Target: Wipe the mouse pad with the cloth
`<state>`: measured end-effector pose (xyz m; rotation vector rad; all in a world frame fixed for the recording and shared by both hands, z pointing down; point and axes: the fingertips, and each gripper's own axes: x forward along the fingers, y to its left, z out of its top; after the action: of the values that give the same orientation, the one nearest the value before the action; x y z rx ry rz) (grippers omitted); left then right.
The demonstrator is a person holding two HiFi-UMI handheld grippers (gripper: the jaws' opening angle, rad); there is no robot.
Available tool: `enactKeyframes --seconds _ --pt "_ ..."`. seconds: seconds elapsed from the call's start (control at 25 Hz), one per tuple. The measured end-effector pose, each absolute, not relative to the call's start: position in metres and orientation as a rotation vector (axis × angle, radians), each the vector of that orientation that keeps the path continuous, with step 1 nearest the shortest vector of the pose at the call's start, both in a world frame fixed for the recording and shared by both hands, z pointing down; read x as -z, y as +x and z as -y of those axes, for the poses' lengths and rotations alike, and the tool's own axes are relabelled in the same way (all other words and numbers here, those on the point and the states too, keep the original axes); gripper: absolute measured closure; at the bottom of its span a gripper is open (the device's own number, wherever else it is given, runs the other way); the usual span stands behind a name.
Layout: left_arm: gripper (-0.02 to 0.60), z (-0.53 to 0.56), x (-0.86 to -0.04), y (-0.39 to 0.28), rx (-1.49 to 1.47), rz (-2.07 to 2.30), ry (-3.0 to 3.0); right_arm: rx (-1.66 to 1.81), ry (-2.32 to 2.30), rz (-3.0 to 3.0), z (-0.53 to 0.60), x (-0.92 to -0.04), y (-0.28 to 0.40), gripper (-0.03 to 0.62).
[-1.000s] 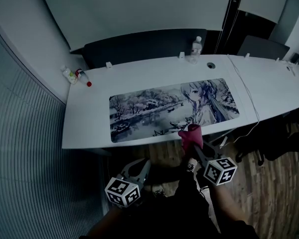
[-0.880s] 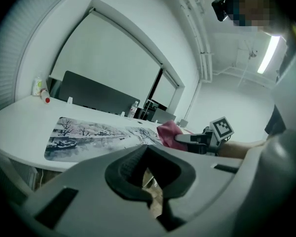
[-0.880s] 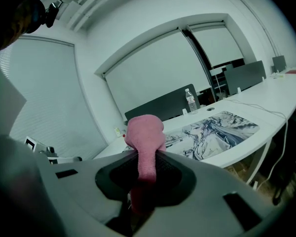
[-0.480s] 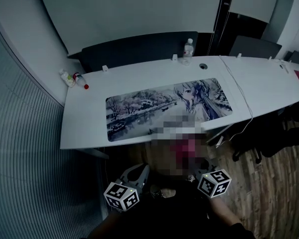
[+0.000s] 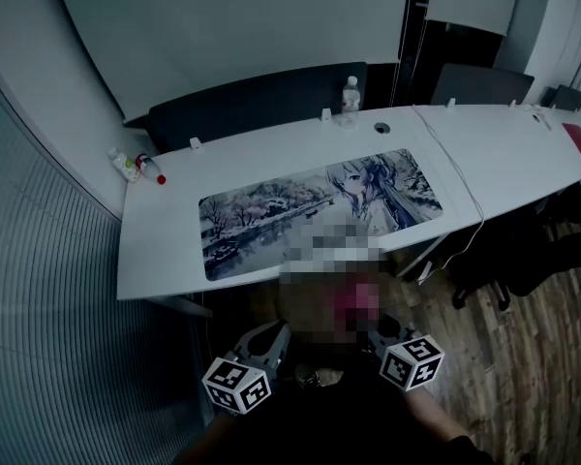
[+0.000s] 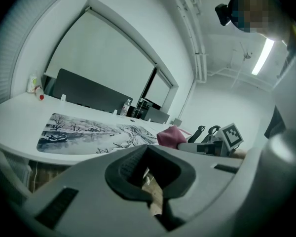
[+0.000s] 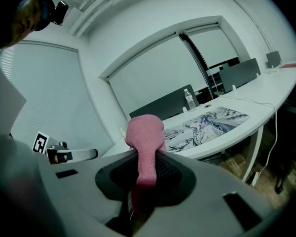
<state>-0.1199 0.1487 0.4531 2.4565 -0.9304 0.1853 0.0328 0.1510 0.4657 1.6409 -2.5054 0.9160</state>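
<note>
Pink cloth (image 7: 145,127), likely limp and light, clamped mid-fold in the right gripper's (image 7: 143,181) fingers at lower centre, short of the mouse pad (image 5: 271,216) on the tabletop (image 5: 165,255); left gripper's (image 6: 149,181) fingers closed, empty.

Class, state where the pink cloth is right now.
Right gripper view: the pink cloth is clamped in the right claw, off the desk's near edge, short of the mouse pad.

Head view: cloth (image 5: 352,301) and right gripper (image 7: 147,172) jaws showing blurred | mouse pad (image 5: 271,211) edge beyond them blurring too
</note>
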Motion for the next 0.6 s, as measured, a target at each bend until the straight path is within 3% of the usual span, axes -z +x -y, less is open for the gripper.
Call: enactKeyframes --seconds 0.6 --pt "0.577 -0.145 -0.4562 -0.1232 -0.162 0.932 2.447 -0.879 1.602 2.493 -0.1452 -0.4687 0.0285 0.513"
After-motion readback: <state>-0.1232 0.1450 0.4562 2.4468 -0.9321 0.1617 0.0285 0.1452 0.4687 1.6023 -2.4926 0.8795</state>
